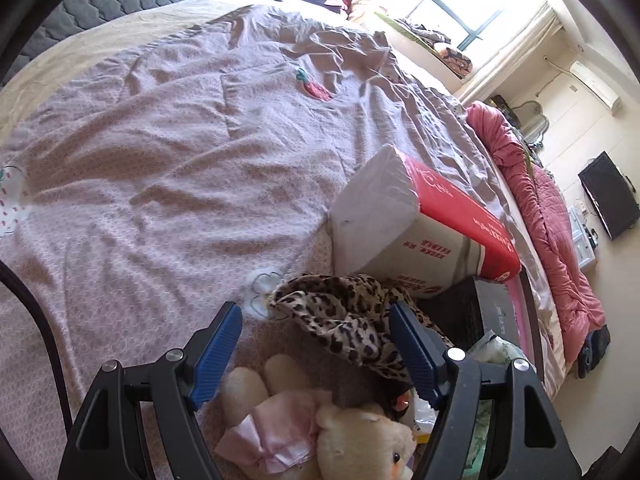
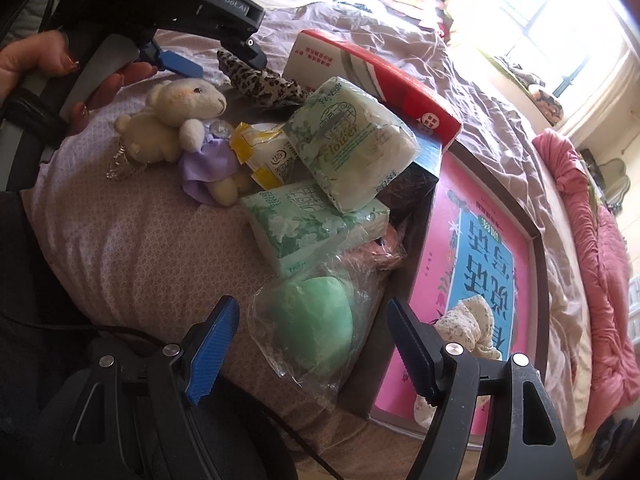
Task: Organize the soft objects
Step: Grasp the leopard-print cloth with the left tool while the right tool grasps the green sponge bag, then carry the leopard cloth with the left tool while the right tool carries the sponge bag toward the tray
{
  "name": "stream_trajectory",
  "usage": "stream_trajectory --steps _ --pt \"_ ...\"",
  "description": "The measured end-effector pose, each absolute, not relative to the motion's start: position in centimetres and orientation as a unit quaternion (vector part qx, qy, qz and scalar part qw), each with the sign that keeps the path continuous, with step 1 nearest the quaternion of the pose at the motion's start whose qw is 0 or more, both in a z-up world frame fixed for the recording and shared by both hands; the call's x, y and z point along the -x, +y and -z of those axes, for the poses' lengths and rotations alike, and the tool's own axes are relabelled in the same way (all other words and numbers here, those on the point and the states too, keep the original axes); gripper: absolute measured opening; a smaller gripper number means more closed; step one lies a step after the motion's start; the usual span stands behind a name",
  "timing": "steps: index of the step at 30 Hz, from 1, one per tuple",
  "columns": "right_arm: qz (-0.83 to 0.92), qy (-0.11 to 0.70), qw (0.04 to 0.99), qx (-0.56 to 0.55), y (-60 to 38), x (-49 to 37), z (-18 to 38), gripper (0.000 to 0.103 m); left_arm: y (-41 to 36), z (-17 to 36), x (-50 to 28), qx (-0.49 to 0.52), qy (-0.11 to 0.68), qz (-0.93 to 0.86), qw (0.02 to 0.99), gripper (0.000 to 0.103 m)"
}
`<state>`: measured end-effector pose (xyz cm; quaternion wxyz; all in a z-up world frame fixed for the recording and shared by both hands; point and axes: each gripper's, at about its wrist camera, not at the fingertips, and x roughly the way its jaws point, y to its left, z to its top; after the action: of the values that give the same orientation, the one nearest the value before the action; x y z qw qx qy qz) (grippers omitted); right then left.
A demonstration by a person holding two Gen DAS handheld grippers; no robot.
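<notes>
Leopard cloth (image 1: 344, 312) between left gripper (image 1: 316, 344) spread jaws; right gripper (image 2: 312, 344) also spread.

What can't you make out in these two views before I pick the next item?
- Right wrist: the pink item is buried under the tissue packs and plastic bag.
- Right wrist: the floral cloth is partly behind the right gripper.
- Left wrist: the plush bear is cut off by the bottom edge.
</notes>
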<state>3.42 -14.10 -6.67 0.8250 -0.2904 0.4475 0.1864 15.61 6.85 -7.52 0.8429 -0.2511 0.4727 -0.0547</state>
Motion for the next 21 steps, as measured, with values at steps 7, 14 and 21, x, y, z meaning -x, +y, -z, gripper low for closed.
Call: stream_trajectory --steps 7,14,21 --pt "-0.179 0.454 0.824 0.288 -14.0 -4.2 7.1 0.061 6.0 8.1 -16.6 0.261 0.482 0.085 0.832 0.049" --pt "-0.176 0.459 0.831 0.261 -14.9 -4.7 7.0 0.05 5.7 7.9 -16.8 0.273 0.468 0.12 0.832 0.01" --pt "-0.191 0.45 0.847 0.208 -15.9 -4.3 5.4 0.048 6.6 5.3 -15.7 0.272 0.432 0.12 0.852 0.009"
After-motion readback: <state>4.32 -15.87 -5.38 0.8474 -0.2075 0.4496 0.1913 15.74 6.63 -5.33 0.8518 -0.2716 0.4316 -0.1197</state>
